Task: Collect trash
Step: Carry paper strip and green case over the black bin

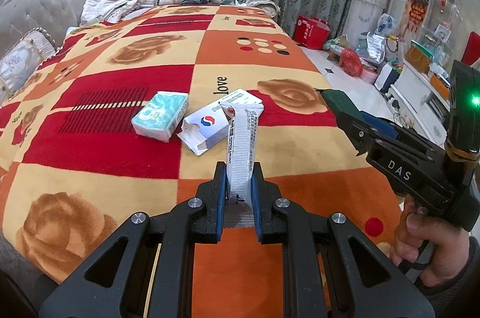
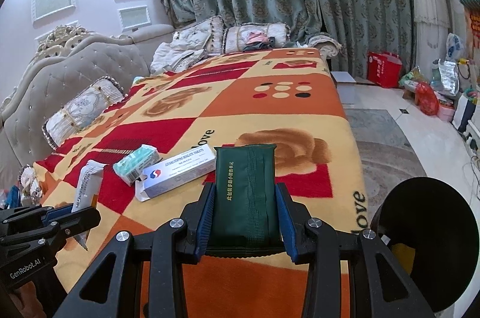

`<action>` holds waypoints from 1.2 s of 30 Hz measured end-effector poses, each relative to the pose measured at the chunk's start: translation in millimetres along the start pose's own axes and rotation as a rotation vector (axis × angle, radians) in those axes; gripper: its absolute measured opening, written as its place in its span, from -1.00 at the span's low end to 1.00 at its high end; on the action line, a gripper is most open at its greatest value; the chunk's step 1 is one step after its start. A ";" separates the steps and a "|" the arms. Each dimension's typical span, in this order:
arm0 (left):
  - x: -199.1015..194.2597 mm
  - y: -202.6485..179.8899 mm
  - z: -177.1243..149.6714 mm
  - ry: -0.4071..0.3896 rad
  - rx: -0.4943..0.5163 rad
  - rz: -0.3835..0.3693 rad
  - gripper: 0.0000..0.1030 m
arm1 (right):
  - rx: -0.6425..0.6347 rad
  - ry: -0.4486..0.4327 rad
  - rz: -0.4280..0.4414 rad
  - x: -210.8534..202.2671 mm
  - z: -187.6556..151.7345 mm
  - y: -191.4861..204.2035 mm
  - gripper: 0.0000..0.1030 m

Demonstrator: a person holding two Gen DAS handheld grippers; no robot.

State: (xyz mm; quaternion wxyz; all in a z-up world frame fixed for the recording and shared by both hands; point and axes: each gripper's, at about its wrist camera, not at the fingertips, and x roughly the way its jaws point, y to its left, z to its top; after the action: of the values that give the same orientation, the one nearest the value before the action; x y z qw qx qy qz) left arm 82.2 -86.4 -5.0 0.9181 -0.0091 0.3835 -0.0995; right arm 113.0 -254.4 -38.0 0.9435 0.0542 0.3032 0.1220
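1. The left gripper (image 1: pixel 238 168) is pinching one long white crinkled plastic wrapper (image 1: pixel 243 143) near its lower end; the wrapper stands upright between the blue pads, clear of the blanket.
2. The right gripper (image 2: pixel 244 195) is pinching one flat dark green foil packet (image 2: pixel 246 192) across its width, lifted above the blanket.
3. Judgement: both items are held raised for carrying to a disposal point; no bin shows in either view.
4. Remaining on the red, orange and cream patterned blanket (image 1: pixel 120 168): one open white cardboard tablet box (image 1: pixel 210 122) and one teal-and-white tissue pack (image 1: pixel 160 115), lying just beside each other.
5. Count: four trash items; two held, two lying on the blanket.
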 end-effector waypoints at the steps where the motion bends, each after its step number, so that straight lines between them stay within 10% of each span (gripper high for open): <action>1: 1.0 -2.2 0.1 0.001 0.006 -0.001 -0.75 | 0.002 0.001 -0.004 -0.8 -0.2 -1.1 -0.26; 36: 96.9 -181.2 39.9 0.142 0.304 -0.379 -0.75 | 0.349 0.037 -0.305 -47.8 -20.5 -173.7 -0.26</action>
State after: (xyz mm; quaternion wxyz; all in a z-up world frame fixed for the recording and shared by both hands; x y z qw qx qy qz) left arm 145.0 -284.7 -28.0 0.8446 0.0644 0.4192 -0.3269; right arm 97.7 -433.9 -58.5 0.9216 0.1679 0.3418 -0.0754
